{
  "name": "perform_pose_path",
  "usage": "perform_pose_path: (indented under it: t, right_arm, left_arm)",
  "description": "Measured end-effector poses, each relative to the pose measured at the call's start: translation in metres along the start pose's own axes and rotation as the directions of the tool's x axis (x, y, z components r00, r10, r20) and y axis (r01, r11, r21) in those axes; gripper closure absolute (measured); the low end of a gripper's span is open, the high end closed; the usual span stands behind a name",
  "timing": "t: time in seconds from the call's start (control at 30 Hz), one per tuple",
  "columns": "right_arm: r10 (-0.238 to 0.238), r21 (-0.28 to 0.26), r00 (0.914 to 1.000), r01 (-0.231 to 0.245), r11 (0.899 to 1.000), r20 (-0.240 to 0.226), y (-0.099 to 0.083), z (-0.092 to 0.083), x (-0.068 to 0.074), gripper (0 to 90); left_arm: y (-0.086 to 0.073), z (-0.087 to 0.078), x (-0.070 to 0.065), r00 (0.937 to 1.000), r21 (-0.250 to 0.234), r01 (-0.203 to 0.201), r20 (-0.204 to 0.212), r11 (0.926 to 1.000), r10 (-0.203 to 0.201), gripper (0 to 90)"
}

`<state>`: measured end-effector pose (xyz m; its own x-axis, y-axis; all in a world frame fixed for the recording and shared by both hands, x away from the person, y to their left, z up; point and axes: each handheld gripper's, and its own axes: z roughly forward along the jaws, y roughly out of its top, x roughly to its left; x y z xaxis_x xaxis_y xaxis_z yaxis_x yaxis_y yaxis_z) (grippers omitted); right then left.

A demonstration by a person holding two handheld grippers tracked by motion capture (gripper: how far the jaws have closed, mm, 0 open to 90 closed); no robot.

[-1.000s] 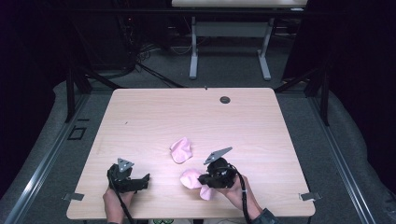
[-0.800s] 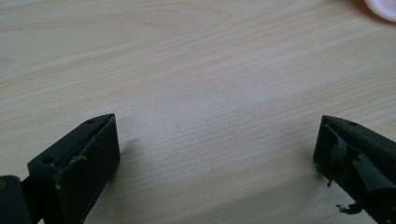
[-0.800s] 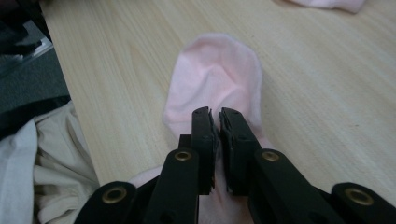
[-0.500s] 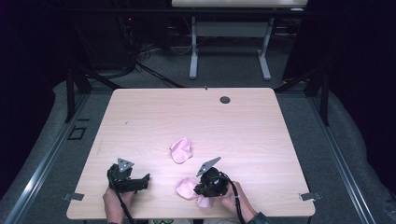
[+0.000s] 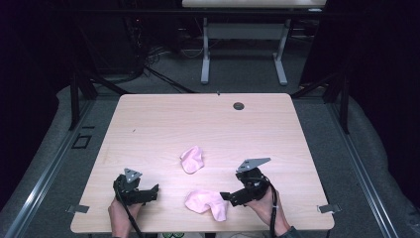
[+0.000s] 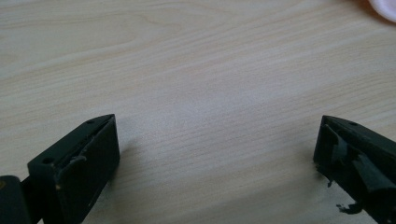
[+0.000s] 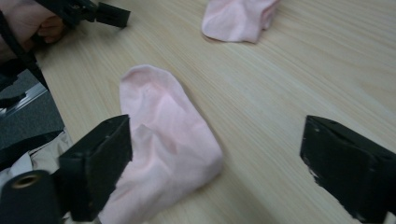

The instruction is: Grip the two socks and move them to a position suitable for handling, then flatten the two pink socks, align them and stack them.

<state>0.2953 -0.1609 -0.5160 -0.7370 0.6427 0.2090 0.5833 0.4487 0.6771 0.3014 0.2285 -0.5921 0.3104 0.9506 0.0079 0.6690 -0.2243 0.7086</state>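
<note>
Two pink socks lie on the pale wooden table point(image 5: 148, 124). One sock point(image 5: 192, 158) point(image 7: 238, 18) is crumpled near the middle. The other sock point(image 5: 205, 202) point(image 7: 163, 126) lies flat by the front edge. My right gripper point(image 5: 227, 196) point(image 7: 217, 140) is open just to the right of it, one jaw over the sock's edge, and grips nothing. My left gripper point(image 5: 153, 191) point(image 6: 217, 154) is open near the front left, low over bare wood. A pink sock's edge point(image 6: 385, 7) shows at the top right corner of the left gripper view.
A small dark round hole point(image 5: 238, 105) sits near the table's far edge. Beyond the table stand a white table frame point(image 5: 205, 54) and cables on grey floor. A hand point(image 7: 42, 23) holds the left gripper point(image 7: 109, 14) at the top left of the right gripper view.
My right gripper has let go of the near sock and drawn back to the right; the sock now lies flat on the table. The left gripper has stayed put.
</note>
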Motion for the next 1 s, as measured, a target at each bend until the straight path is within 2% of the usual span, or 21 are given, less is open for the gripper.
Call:
perform_pose_path:
  t: [0.1,0.2,0.3,0.37,0.5,0.6,0.67,0.8,0.97,1.0]
  right_arm:
    - [0.019,0.005,0.9995,-0.019,1.000,0.026,-0.005,-0.004,-0.002,6.9]
    - [0.046,0.012,0.9976,-0.047,0.999,0.051,-0.013,-0.007,-0.001,9.3]
    - [0.071,0.014,0.9952,-0.072,0.997,0.068,-0.021,-0.008,-0.001,10.9]
    - [0.084,0.017,0.9942,-0.085,0.996,0.067,-0.026,-0.009,0.000,11.7]
    - [0.090,0.038,0.9934,-0.093,0.995,0.071,-0.034,-0.008,0.006,13.4]
    - [0.084,0.044,0.9943,-0.087,0.995,0.066,-0.039,-0.010,0.012,13.7]
    - [0.085,0.037,0.9943,-0.088,0.995,0.064,-0.043,-0.011,0.016,14.0]
    - [0.074,0.045,0.9955,-0.077,0.996,0.060,-0.049,-0.009,0.026,14.3]
    - [0.056,0.062,0.9972,-0.059,0.996,0.048,-0.058,0.002,0.038,15.3]
    - [0.051,0.074,0.9978,-0.054,0.996,0.042,-0.061,0.005,0.043,16.7]
  left_arm:
    - [0.000,-0.001,0.000,1.0000,0.008,0.000,-0.005,1.0000,0.000,0.0]
    - [0.003,-0.006,-0.001,0.9997,0.063,-0.006,0.025,0.9980,0.004,0.0]
    - [0.005,-0.017,-0.009,0.9980,0.045,-0.009,0.064,0.9989,0.006,0.3]
    - [0.008,-0.021,-0.017,0.9958,0.035,-0.028,0.089,0.9990,0.025,0.3]
    - [0.014,-0.026,-0.038,0.9846,0.035,-0.070,0.163,0.9969,0.064,0.4]
    - [0.018,-0.026,-0.052,0.9733,0.033,-0.098,0.212,0.9946,0.089,1.0]
    - [0.020,-0.026,-0.059,0.9652,0.035,-0.102,0.245,0.9942,0.091,3.1]
    - [0.023,-0.024,-0.071,0.9547,0.041,-0.116,0.280,0.9923,0.100,8.5]
    - [0.026,-0.022,-0.082,0.9423,0.048,-0.156,0.307,0.9867,0.134,14.7]
    - [0.026,-0.021,-0.084,0.9412,0.050,-0.147,0.314,0.9878,0.125,15.9]
